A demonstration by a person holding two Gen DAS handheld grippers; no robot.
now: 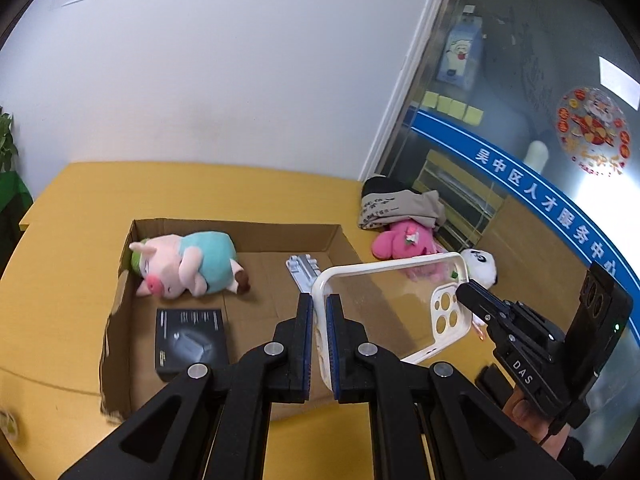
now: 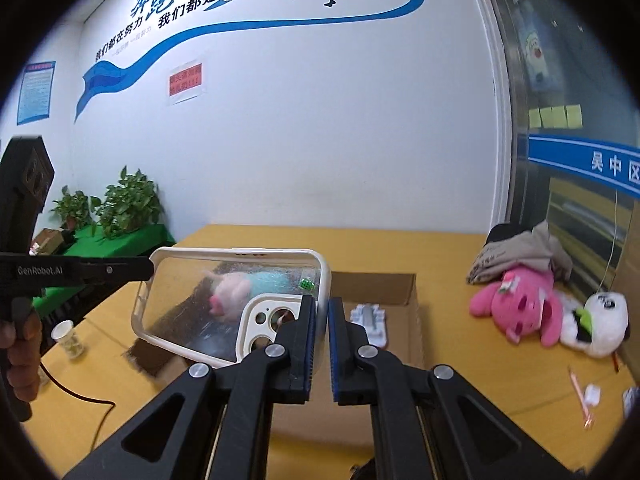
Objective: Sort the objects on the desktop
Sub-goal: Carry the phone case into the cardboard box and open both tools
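Note:
A clear phone case with a cream rim hangs in the air over the cardboard box. My left gripper is shut on its left rim. My right gripper is shut on its other end, by the camera cut-outs; the case spreads to the left in the right wrist view. The right gripper's black body shows in the left wrist view, and the left gripper's body shows in the right wrist view. In the box lie a pig plush, a black packet and a white plastic part.
A pink plush, a panda plush and folded cloth lie on the yellow table at the right by the glass wall. A paper cup, a cable and potted plants are at the left. Small items lie near the right edge.

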